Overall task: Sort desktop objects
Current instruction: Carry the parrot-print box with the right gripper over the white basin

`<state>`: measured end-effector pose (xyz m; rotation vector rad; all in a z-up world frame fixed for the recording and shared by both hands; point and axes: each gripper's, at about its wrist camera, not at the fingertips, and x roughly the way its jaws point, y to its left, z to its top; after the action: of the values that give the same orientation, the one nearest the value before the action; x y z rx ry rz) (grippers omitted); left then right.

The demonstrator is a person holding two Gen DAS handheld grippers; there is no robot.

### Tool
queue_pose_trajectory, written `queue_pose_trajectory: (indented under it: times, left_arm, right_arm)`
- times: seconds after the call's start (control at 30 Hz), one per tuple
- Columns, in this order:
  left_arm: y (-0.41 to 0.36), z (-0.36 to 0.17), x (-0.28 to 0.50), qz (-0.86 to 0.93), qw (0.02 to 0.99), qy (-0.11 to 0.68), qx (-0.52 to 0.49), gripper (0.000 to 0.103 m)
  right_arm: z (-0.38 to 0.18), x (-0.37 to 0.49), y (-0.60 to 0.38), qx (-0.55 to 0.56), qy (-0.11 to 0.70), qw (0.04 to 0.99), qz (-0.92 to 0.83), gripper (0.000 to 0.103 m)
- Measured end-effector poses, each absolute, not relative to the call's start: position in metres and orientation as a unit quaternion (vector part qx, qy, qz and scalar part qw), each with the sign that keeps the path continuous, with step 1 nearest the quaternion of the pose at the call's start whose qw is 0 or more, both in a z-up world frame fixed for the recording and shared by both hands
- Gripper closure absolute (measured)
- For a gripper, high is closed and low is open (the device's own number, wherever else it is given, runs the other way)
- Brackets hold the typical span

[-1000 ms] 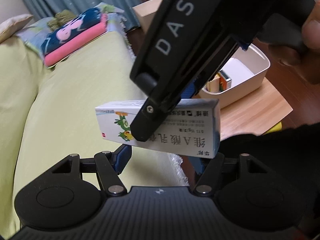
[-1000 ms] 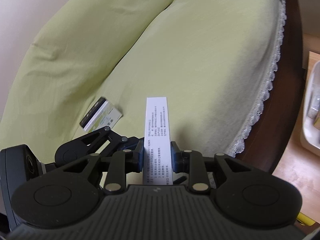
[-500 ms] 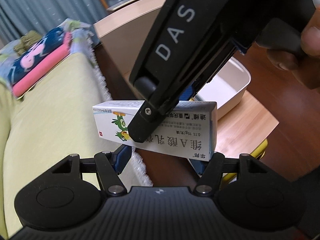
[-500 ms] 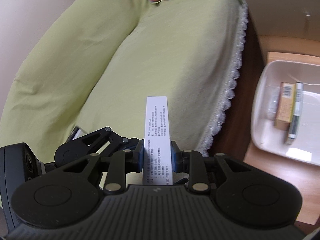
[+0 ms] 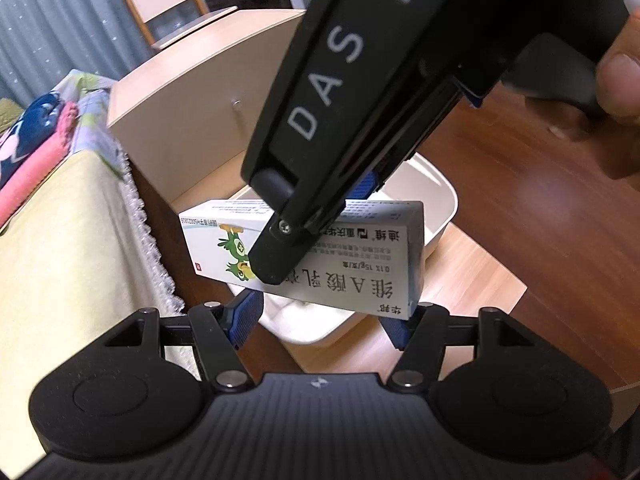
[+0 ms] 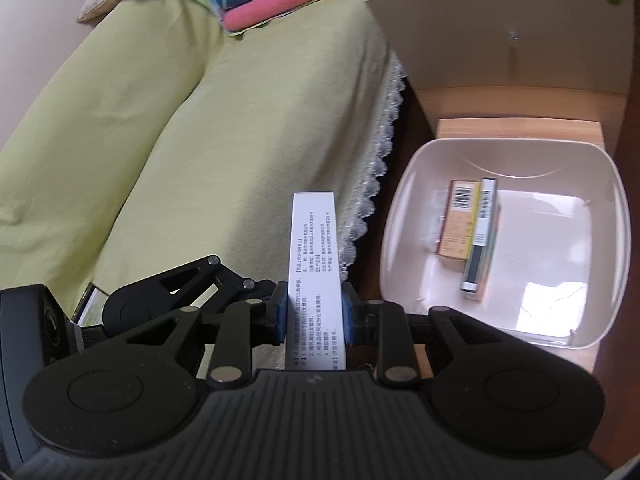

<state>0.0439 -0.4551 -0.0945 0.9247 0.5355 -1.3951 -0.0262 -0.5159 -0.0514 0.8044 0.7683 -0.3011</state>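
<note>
The white bin [image 6: 404,216] sits on a small wooden stand [image 6: 520,130], hemmed by a lace-edged green sofa [image 6: 240,128] and a pale cabinet [image 6: 500,40]; its right half lies bare. Two small boxes [image 6: 470,224] lie inside. The right gripper [image 6: 314,314] pinches a white medicine box [image 6: 314,248], held over the sofa's edge just beside the bin. The left gripper [image 5: 320,320] is spread wide below it

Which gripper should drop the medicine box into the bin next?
Right. The right gripper is already shut on the white medicine box, and the beige bin lies just to its right. The left gripper is open and holds nothing.
</note>
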Motion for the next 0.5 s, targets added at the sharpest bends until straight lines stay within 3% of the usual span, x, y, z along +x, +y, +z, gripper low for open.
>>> queue_pose_trajectory:
  times: [0.5]
  left_arm:
    - [-0.477,-0.123,0.033,-0.627,0.625,0.227,0.406,0.039]
  right_arm:
    - [-0.079,-0.046,-0.539,0.393,0.367,0.823,-0.186,0.08]
